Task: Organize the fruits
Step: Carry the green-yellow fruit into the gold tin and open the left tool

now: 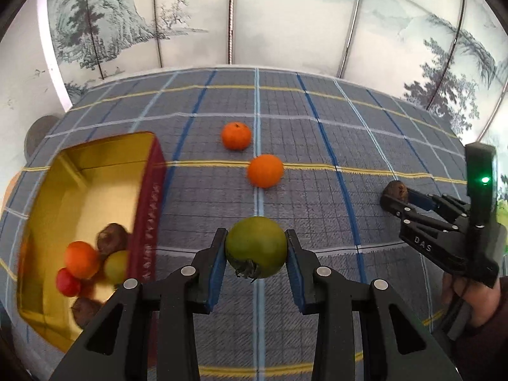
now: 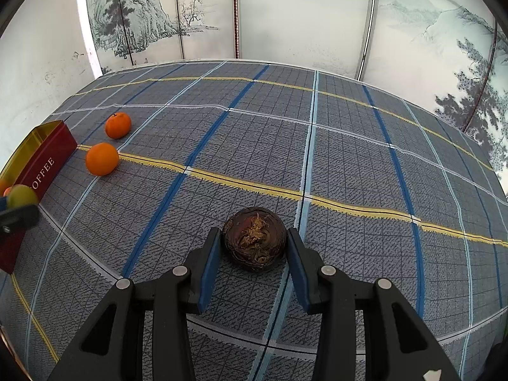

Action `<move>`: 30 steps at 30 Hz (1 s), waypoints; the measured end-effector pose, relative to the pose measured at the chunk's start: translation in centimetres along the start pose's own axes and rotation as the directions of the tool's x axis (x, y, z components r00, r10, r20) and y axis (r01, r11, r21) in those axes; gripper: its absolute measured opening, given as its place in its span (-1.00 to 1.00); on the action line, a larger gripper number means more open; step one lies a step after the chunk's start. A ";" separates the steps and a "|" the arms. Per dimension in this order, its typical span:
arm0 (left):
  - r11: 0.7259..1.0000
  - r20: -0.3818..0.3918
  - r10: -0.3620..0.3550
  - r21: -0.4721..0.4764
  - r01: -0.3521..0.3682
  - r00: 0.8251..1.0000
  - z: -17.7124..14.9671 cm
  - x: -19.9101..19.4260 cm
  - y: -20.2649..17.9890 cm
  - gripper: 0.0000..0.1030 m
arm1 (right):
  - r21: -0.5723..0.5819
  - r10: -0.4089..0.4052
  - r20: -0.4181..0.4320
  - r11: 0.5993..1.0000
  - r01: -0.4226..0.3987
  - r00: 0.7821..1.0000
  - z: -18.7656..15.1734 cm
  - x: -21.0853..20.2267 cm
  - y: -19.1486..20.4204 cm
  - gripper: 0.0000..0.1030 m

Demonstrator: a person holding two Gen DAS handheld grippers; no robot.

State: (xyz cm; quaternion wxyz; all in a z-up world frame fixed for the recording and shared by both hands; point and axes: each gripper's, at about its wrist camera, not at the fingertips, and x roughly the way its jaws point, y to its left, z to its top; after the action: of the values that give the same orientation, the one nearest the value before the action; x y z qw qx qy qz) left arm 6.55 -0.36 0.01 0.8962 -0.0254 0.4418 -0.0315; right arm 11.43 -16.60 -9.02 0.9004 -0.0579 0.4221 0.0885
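My left gripper (image 1: 256, 247) is shut on a green tomato (image 1: 256, 246), held above the cloth just right of the red and gold tin (image 1: 149, 209). The tin holds several fruits: an orange one (image 1: 81, 258), a red one (image 1: 67, 282), a green one (image 1: 116, 266) and brown ones (image 1: 112, 236). Two oranges (image 1: 236, 135) (image 1: 265, 170) lie on the cloth beyond. My right gripper (image 2: 254, 244) straddles a dark brown fruit (image 2: 254, 238) resting on the cloth; its pads sit at the fruit's sides with a slight gap on the left. It also shows in the left wrist view (image 1: 395, 194).
A checked blue-grey tablecloth (image 2: 349, 146) covers the table. A painted folding screen (image 2: 285, 16) stands behind the far edge. The tin (image 2: 47, 158) and both oranges (image 2: 118, 125) (image 2: 102, 158) lie to the far left in the right wrist view.
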 end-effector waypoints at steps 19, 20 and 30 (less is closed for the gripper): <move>0.971 0.012 0.157 -0.186 -0.152 0.988 -1.5 -4.5 12.5 -0.30 | -0.001 -0.002 0.000 1.000 0.002 1.000 0.0 0.0 0.1 -0.25; 0.967 0.004 0.171 -0.195 -0.167 0.985 -1.7 -4.4 13.1 -0.29 | -0.001 -0.001 0.000 1.000 0.001 1.000 0.0 -0.1 0.1 -0.25; 0.945 -0.056 0.210 -0.243 -0.217 0.976 -3.4 -3.2 16.8 -0.29 | -0.002 -0.005 0.000 1.000 0.005 1.000 0.0 0.0 0.0 -0.25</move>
State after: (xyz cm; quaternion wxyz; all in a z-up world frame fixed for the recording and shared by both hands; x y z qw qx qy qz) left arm 2.49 16.60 -0.76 0.8774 -0.0884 0.4558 0.1208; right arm 11.36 -16.58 -9.01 0.9005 -0.0599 0.4220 0.0867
